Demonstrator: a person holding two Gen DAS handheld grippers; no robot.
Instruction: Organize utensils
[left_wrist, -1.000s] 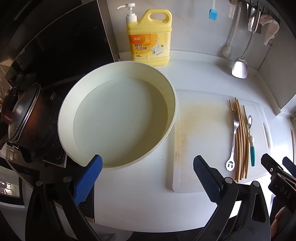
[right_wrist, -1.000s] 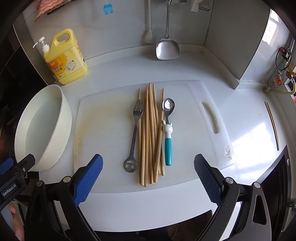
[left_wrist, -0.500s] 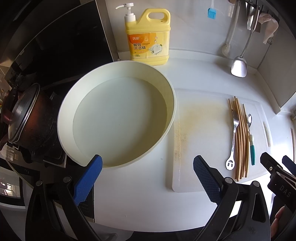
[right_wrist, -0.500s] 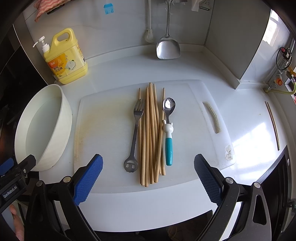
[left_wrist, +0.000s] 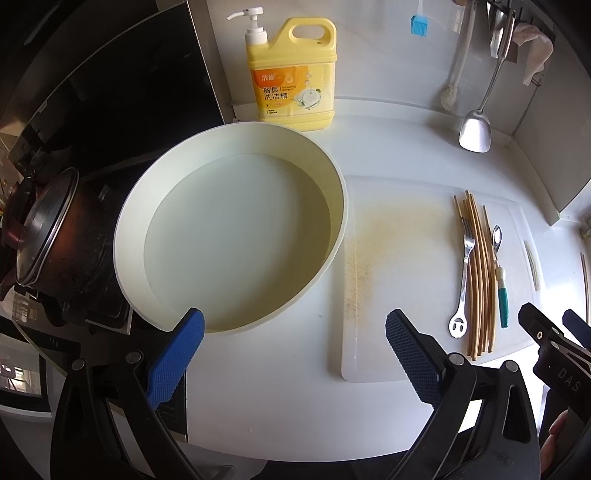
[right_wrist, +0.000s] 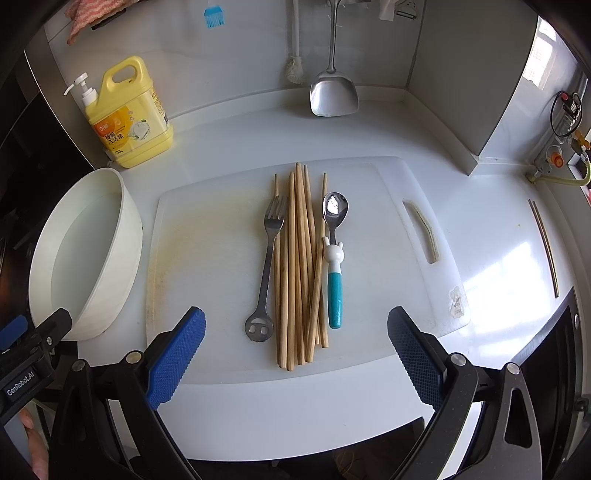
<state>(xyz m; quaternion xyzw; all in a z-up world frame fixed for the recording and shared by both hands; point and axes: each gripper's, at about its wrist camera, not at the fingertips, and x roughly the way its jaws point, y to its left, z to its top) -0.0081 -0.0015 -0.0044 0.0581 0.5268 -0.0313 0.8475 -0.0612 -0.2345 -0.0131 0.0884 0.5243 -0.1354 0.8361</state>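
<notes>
Right gripper (right_wrist: 295, 343): jaws wide apart, holding nothing; chopsticks (right_wrist: 297, 266), fork (right_wrist: 266, 266) and teal-handled spoon (right_wrist: 334, 258) lie ahead between its fingers on cutting board (right_wrist: 207, 258). Left gripper (left_wrist: 293, 347): spread wide, holding nothing, white basin (left_wrist: 236, 236) ahead.

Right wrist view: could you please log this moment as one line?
phase: pre-grasp | right gripper: open, empty | left gripper: open, empty | fork, chopsticks, spoon: on cutting board | basin: empty

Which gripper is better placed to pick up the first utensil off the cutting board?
Right. The right gripper hangs open directly in front of the chopsticks, fork and spoon. The left gripper faces the white basin.
</notes>
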